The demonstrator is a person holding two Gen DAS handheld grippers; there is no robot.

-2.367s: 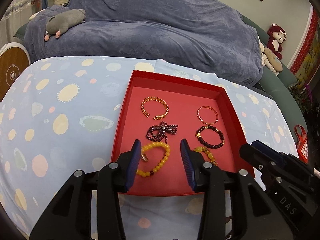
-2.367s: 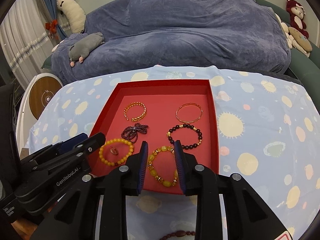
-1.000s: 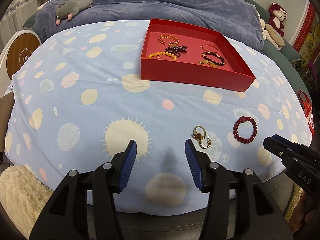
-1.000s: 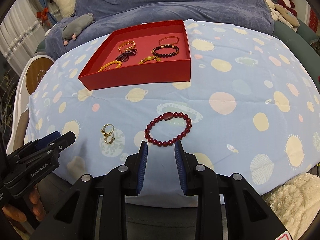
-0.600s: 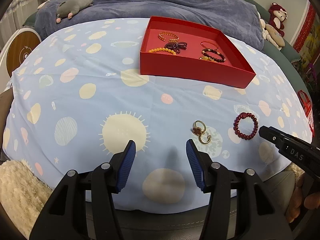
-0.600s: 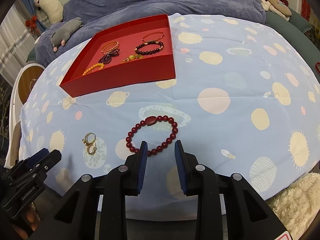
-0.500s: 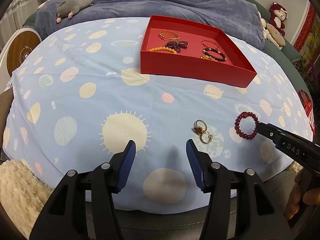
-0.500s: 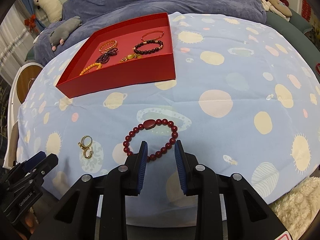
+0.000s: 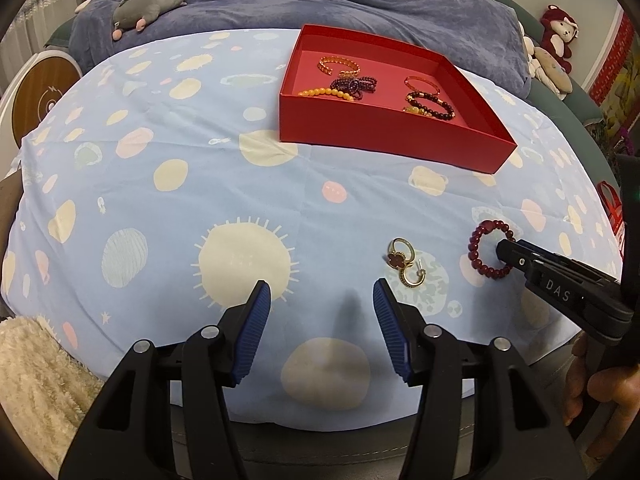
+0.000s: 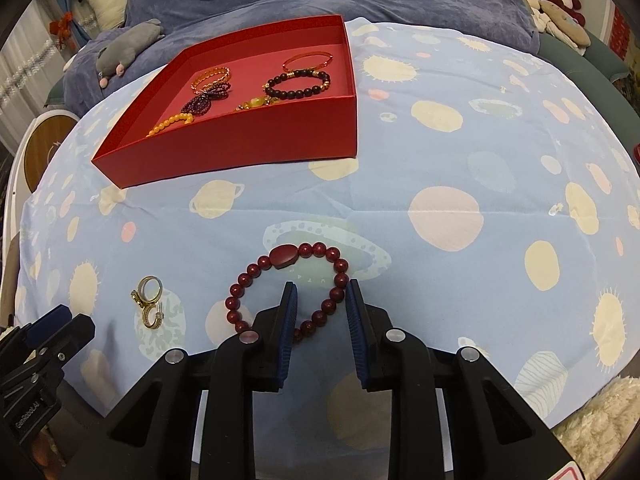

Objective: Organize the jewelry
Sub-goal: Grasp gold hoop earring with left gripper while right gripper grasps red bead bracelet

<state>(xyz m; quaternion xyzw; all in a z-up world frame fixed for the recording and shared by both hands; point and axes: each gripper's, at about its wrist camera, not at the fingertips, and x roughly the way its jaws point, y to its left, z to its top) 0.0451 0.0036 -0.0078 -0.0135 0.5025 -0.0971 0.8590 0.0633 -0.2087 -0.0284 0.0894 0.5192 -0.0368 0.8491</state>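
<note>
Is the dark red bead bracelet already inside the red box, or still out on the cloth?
Out. The bracelet lies on the cloth, well before the red box.

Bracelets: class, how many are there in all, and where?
7: six in the red box, one dark red bracelet on the cloth between the right fingers. None seems hidden.

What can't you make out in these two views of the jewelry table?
- Yellow bead bracelet: near half hidden by red box wall, both views.
- Red bead bracelet: near arc behind right gripper fingers; contact unclear.
- Gold earrings: clasp detail too small.
</note>
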